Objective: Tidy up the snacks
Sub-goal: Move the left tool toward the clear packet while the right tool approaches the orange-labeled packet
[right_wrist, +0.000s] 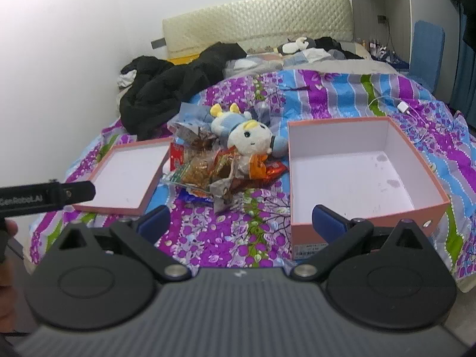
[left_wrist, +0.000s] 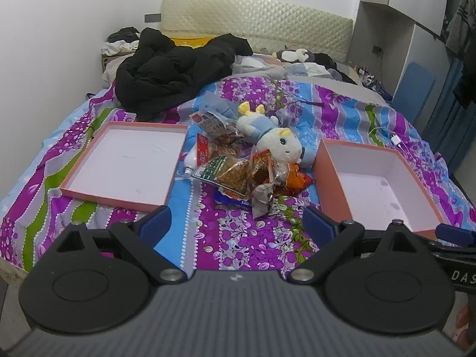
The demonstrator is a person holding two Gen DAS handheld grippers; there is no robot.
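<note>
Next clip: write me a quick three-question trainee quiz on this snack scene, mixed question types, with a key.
1. True or false: the deep pink box already holds snacks.
2. What lies between the shallow pink lid and the deep box? A) snack packets with a plush toy B) a laptop C) shoes
3. Fill in: both the left gripper and right gripper are ____.

Key: 1 false; 2 A; 3 open

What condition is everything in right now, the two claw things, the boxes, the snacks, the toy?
Left gripper: open, empty.
Right gripper: open, empty.
Deep pink box: open, empty.
Shallow pink lid: inside up, empty.
Snack packets: piled between boxes, unsorted.
Plush toy: lying on its side.
</note>
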